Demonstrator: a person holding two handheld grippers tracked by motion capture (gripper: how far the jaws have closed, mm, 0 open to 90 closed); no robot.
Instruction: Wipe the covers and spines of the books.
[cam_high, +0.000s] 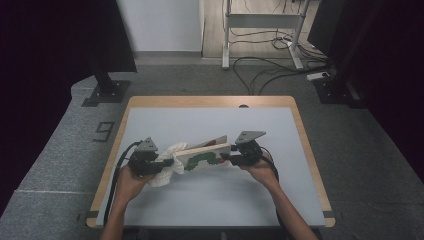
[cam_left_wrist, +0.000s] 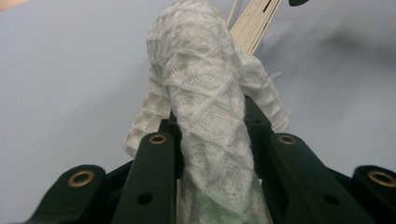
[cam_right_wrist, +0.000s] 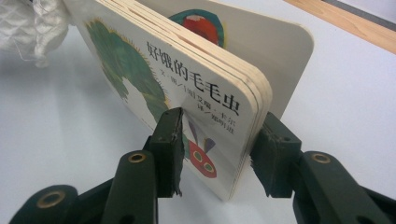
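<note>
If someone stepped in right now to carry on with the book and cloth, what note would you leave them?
Left gripper: jaws shut on the white cloth.
Right gripper: jaws shut on the board book, held on edge above the table, its back cover splayed open.
Done: the cloth sits against the book's far end.
Left: probably wiping the cover; how much has been wiped is not visible.

Even, soft light on my table, darkness all round it.

From the high view I see the pale table top (cam_high: 210, 195) lit evenly from above, with faint shadows, while both sides fall into near-black. In the left gripper view the white cloth (cam_left_wrist: 205, 93) is sharp mid-frame but blurs at the bottom edge. In the right gripper view the board book (cam_right_wrist: 187, 88) is crisp, its far corner soft.
</note>
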